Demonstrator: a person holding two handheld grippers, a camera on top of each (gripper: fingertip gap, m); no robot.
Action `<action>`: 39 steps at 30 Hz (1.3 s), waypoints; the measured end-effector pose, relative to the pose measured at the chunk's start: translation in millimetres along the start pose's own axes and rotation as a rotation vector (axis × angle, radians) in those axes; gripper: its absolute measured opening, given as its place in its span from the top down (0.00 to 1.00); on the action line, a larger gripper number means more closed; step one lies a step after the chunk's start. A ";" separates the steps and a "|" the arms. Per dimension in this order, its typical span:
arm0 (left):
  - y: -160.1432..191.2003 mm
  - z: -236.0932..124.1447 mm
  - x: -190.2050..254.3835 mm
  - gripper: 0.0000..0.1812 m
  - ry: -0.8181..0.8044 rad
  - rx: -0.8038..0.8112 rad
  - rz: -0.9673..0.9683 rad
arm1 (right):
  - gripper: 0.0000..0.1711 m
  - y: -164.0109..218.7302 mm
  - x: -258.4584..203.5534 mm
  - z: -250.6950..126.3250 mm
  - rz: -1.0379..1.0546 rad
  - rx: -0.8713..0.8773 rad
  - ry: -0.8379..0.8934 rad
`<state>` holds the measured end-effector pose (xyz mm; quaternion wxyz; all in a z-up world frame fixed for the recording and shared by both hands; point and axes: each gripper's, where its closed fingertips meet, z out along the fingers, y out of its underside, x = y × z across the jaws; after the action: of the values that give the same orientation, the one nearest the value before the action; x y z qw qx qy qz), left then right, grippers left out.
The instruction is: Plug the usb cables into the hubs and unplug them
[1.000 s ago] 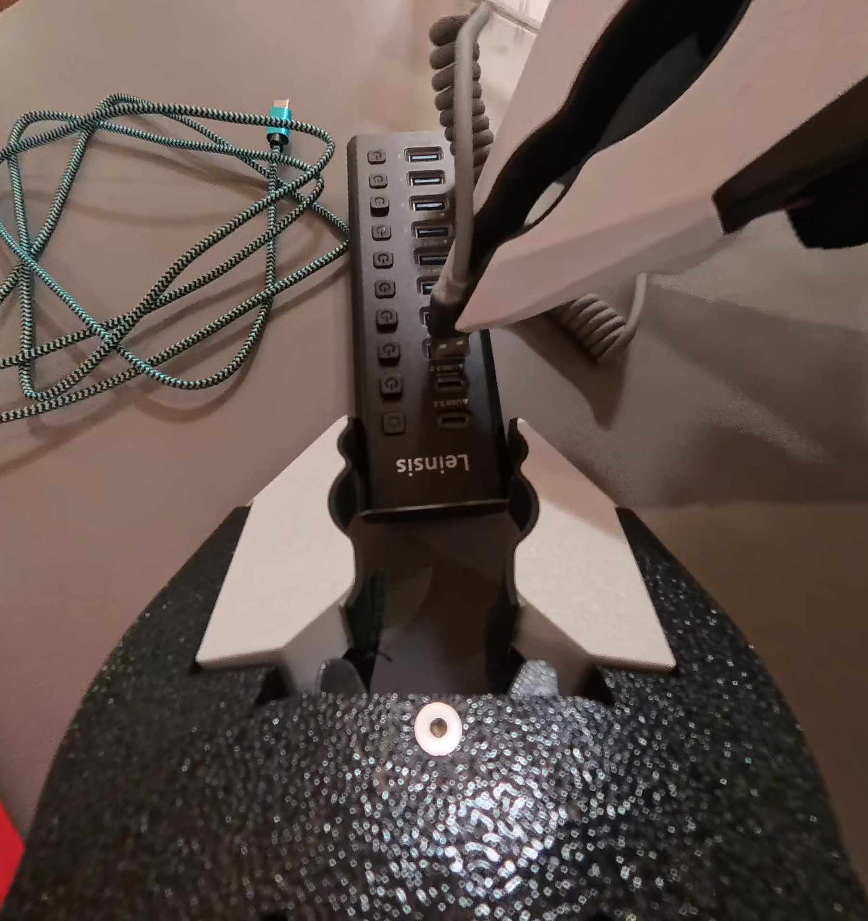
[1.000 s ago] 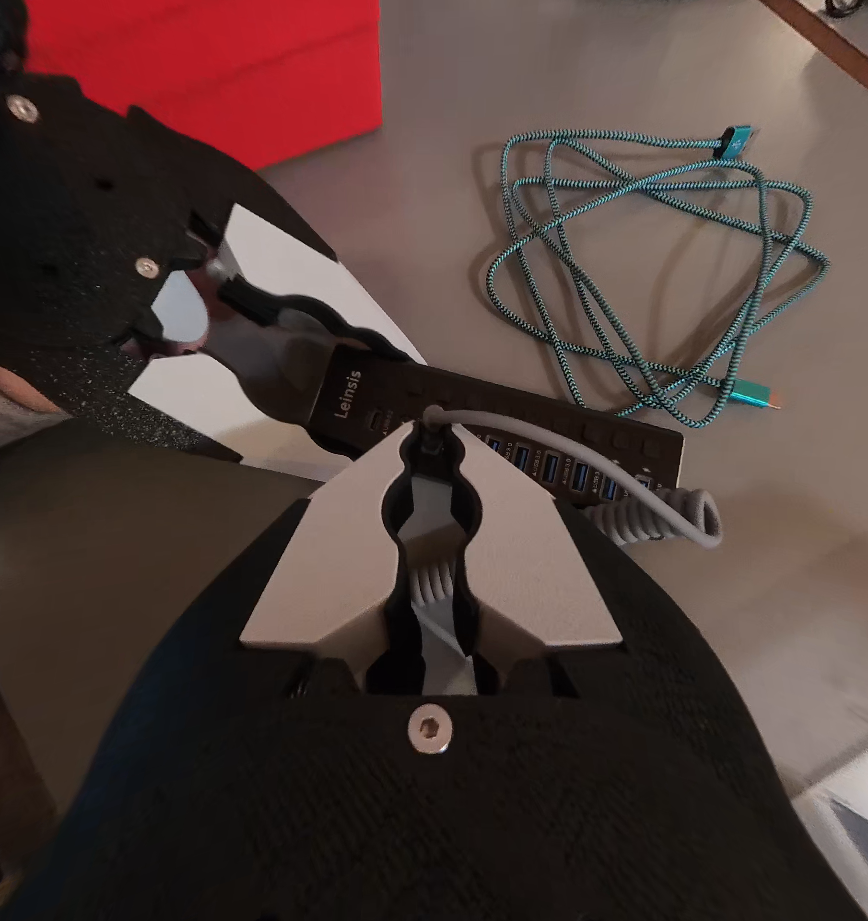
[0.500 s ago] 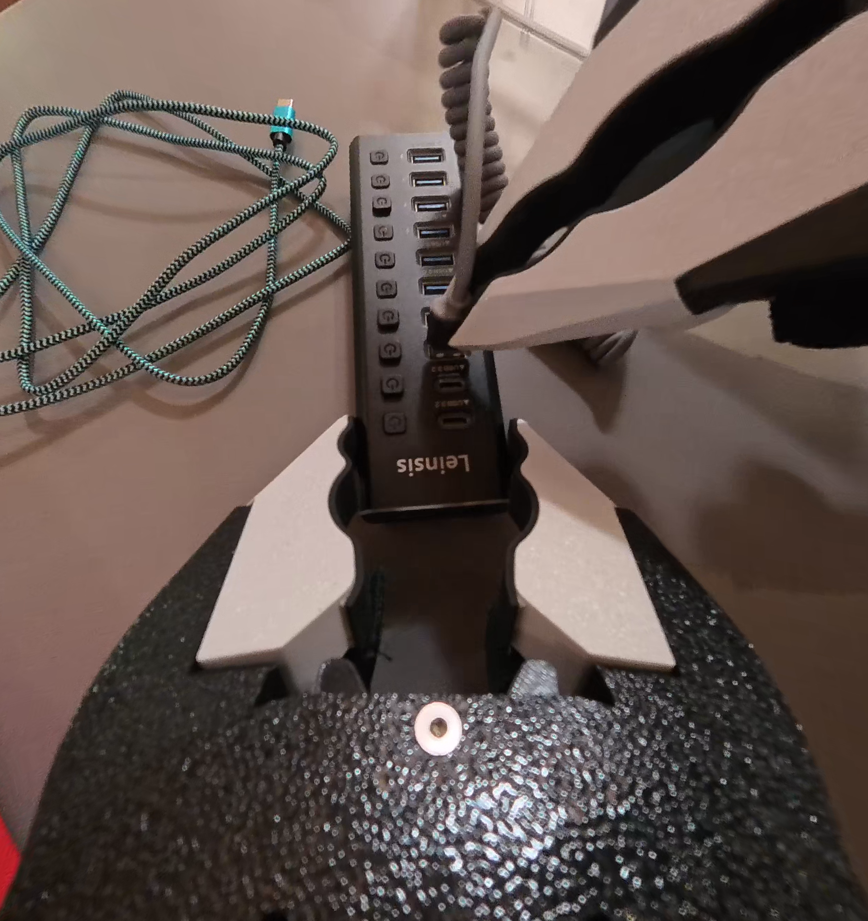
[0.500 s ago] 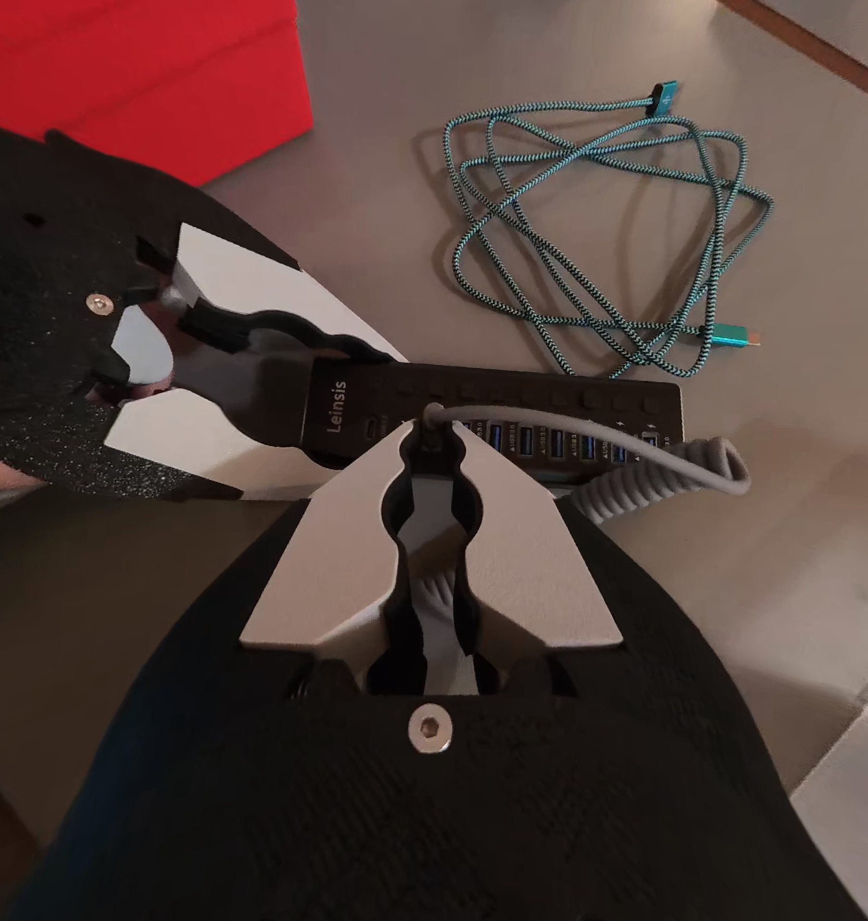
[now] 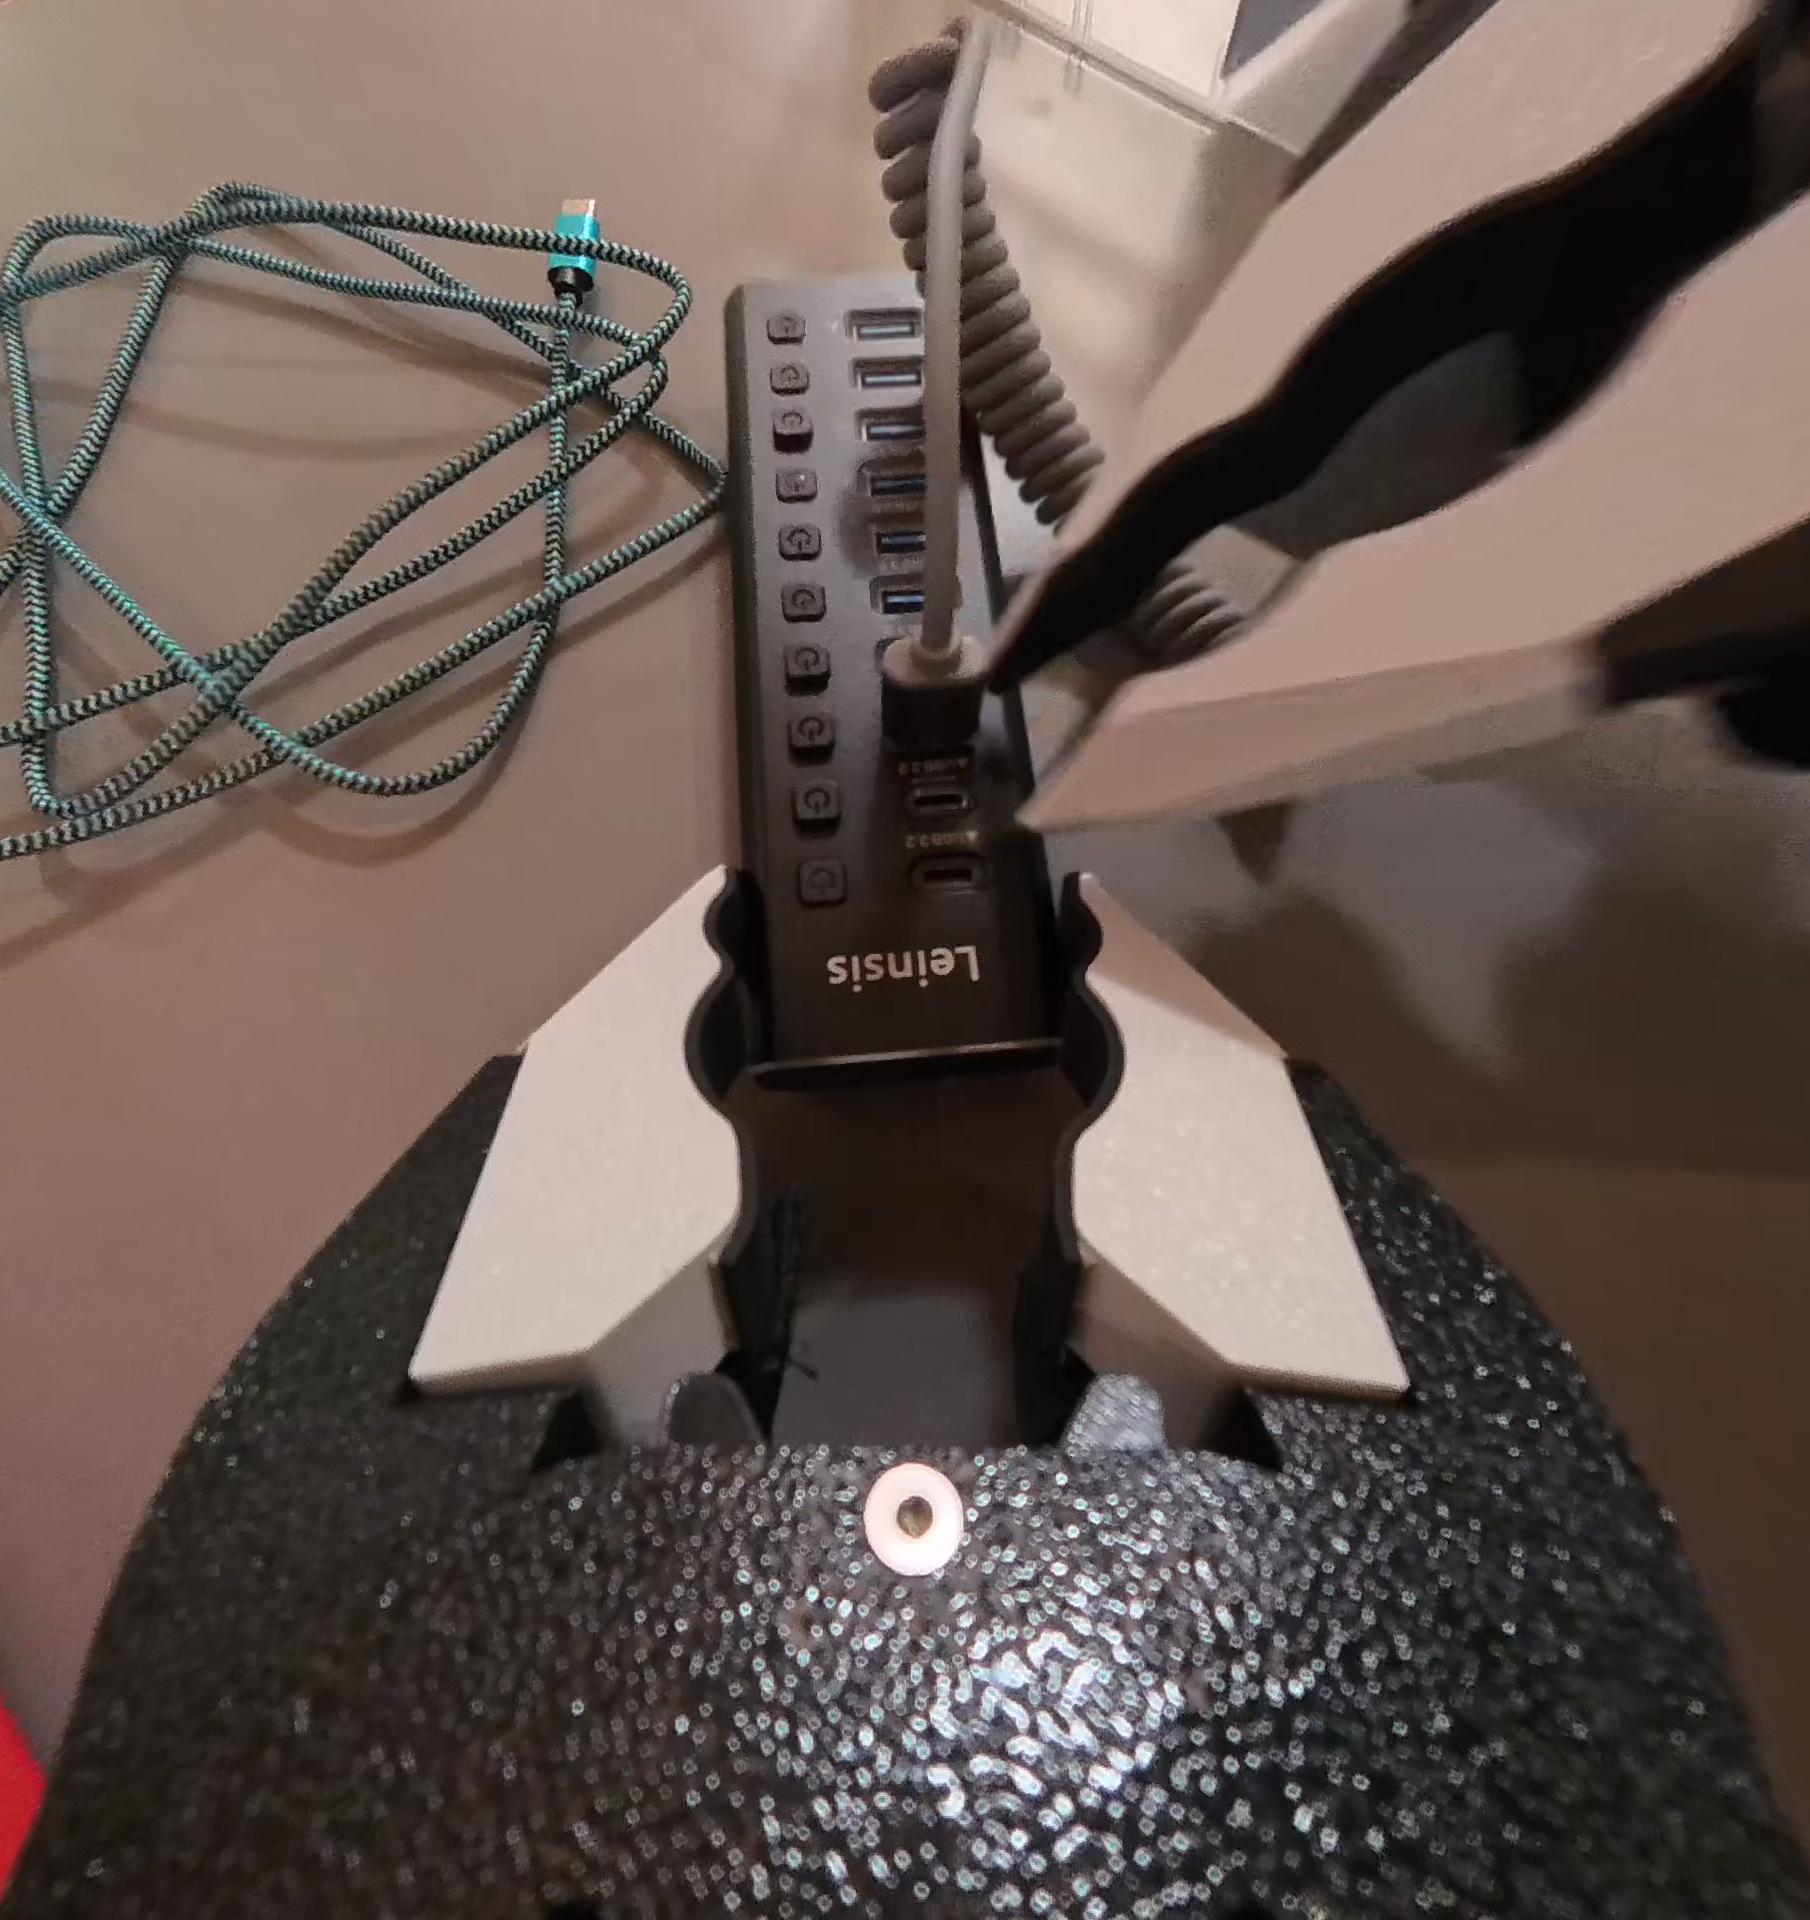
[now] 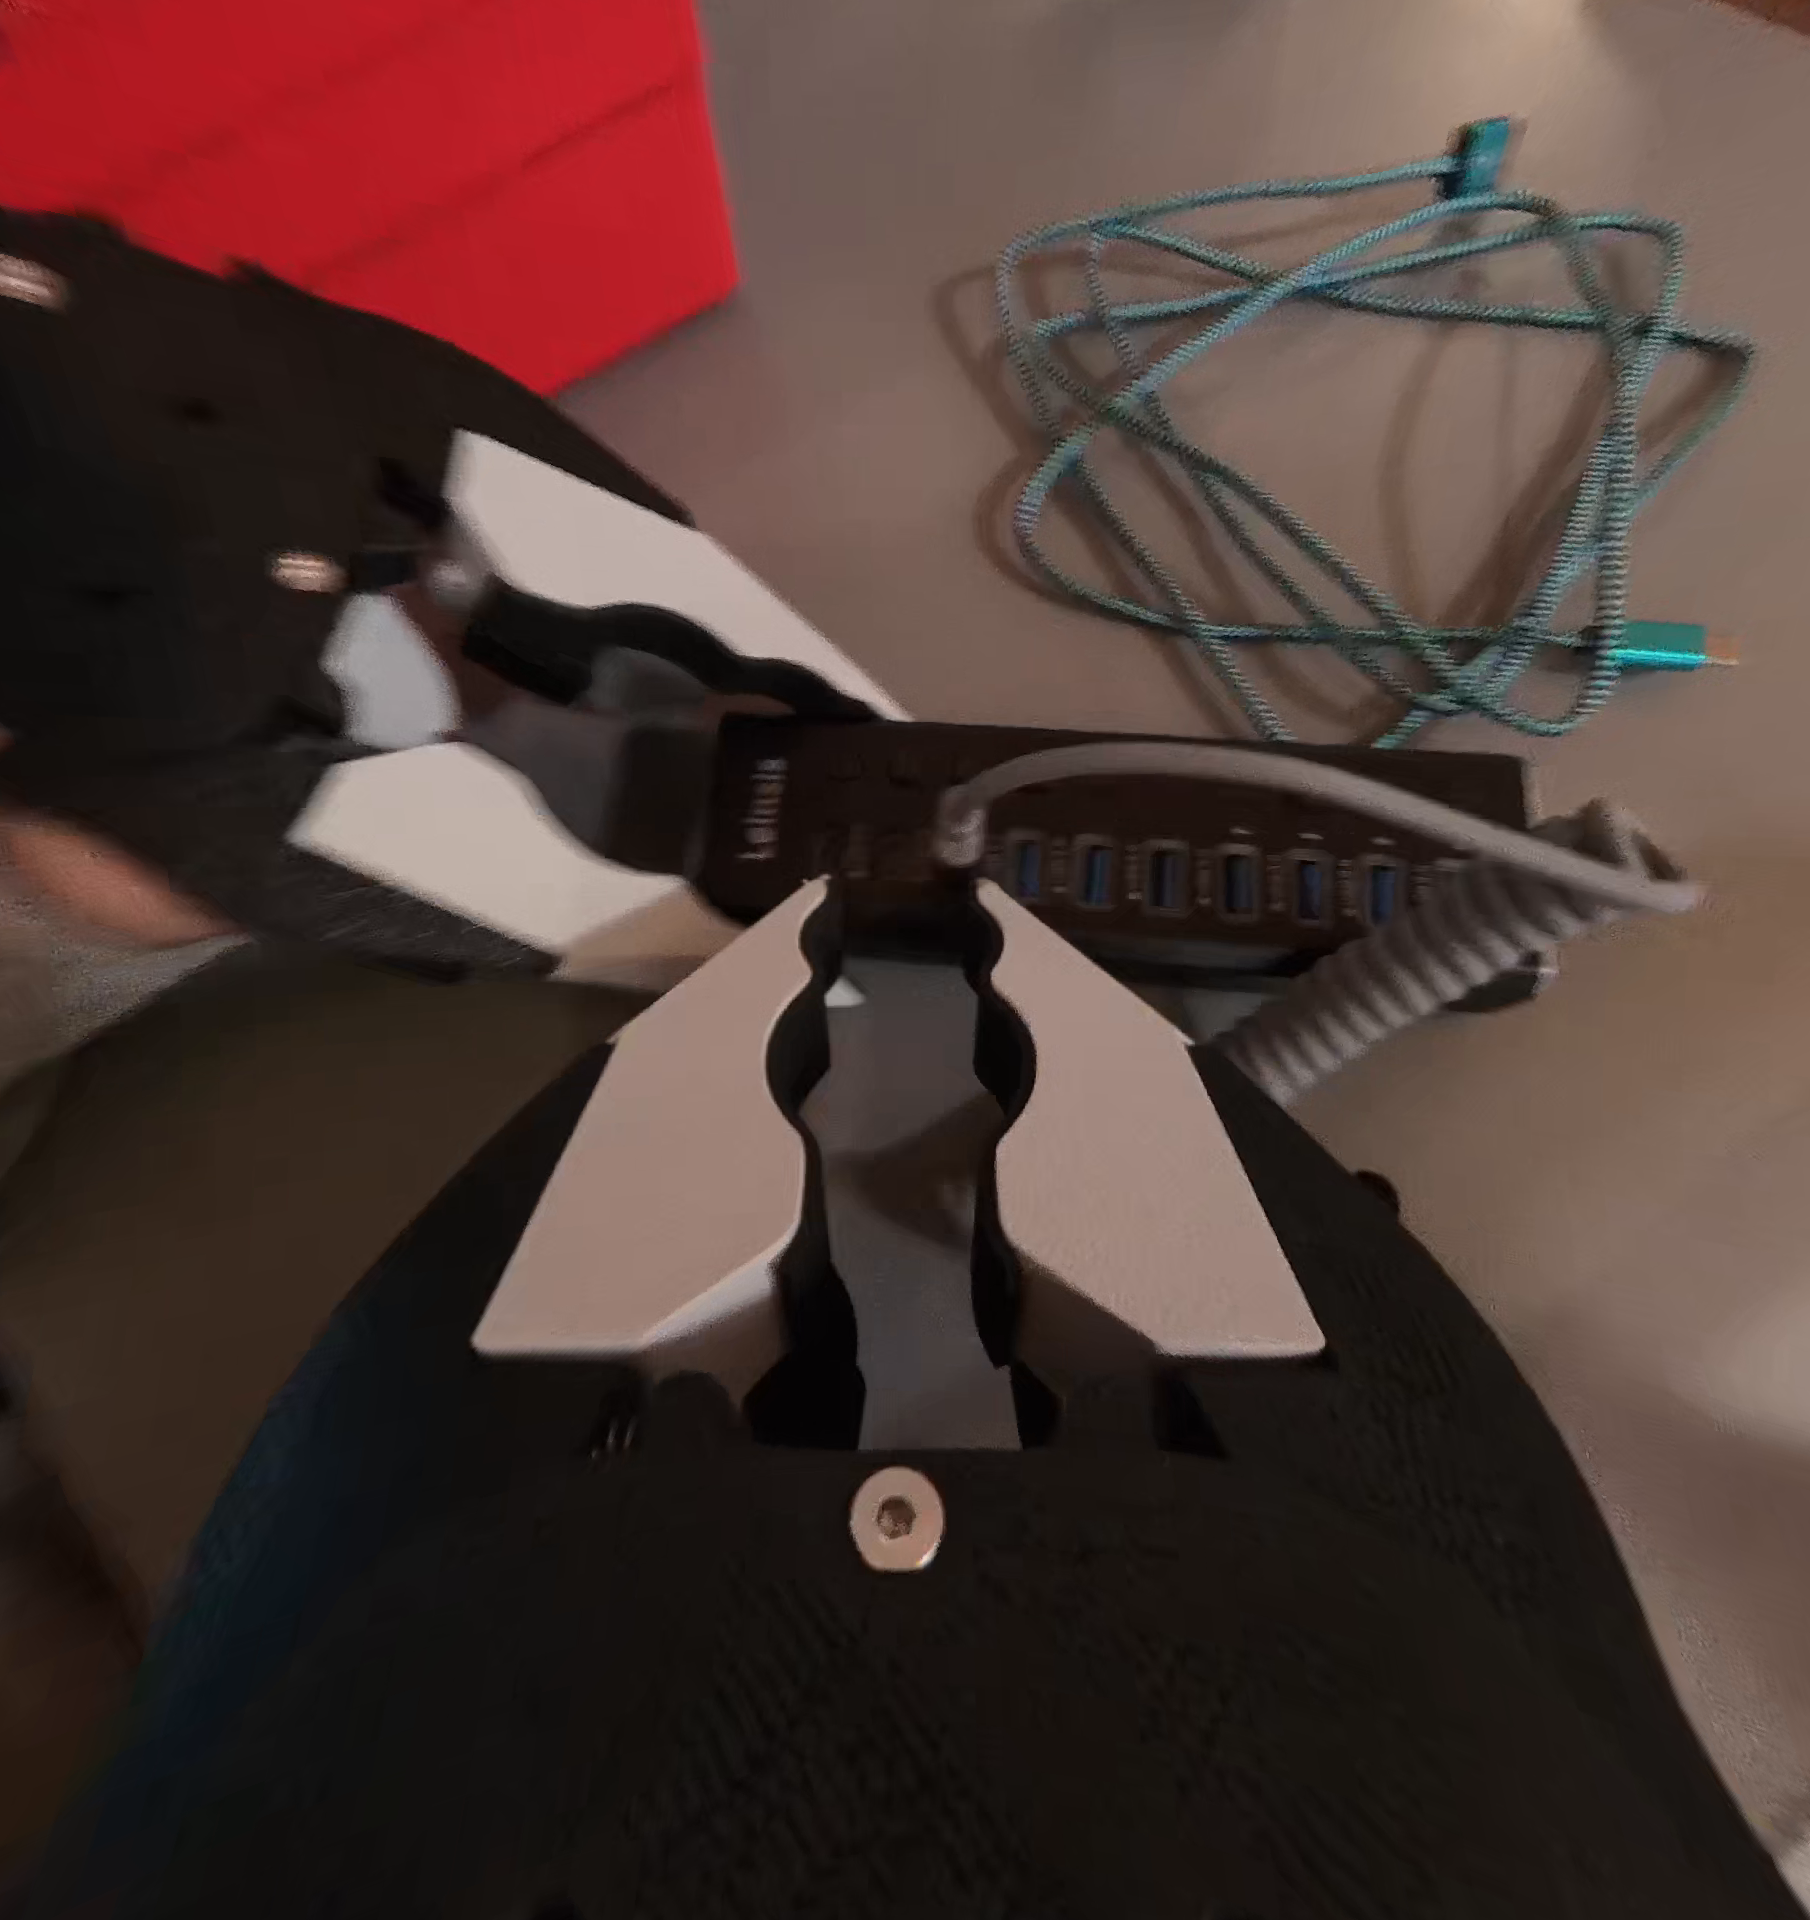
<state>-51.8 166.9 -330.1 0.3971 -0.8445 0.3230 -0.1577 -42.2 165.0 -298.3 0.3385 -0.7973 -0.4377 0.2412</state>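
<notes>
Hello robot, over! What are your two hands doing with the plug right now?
Left tool shut on black hub. Right tool open, off grey cable plug; plug seated in hub. Teal cable lies clear, nothing blocking.

We saw the hub [image 5: 885, 665], a long black bar with a row of round buttons beside blue ports (two oval ones near its end), lying flat. The grey cable [image 5: 942, 343] had its plug [image 5: 932, 691] standing in one port, its coiled stretch alongside. The teal braided cable [image 6: 1379, 436] lay loosely looped nearby, unplugged.
</notes>
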 end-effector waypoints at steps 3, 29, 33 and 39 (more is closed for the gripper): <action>4.1 -5.4 1.3 0.67 0.030 -0.001 0.016 | 0.88 -21.7 -45.2 -45.4 0.067 0.097 -0.304; 3.5 -5.3 1.5 0.68 0.035 0.008 0.034 | 0.81 -143.1 154.0 155.0 0.191 -0.509 0.086; 3.5 -5.2 1.4 0.68 0.036 0.008 0.033 | 0.78 -124.3 151.5 155.9 0.124 -0.675 0.153; 3.2 -4.8 1.3 0.68 0.035 0.008 0.033 | 0.96 -129.9 147.7 164.9 0.002 -0.591 0.111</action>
<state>-54.7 161.8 -329.5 0.3971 -0.8346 0.3431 -0.1673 -150.0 396.7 -321.7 0.1151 -0.8736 -0.4689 0.0600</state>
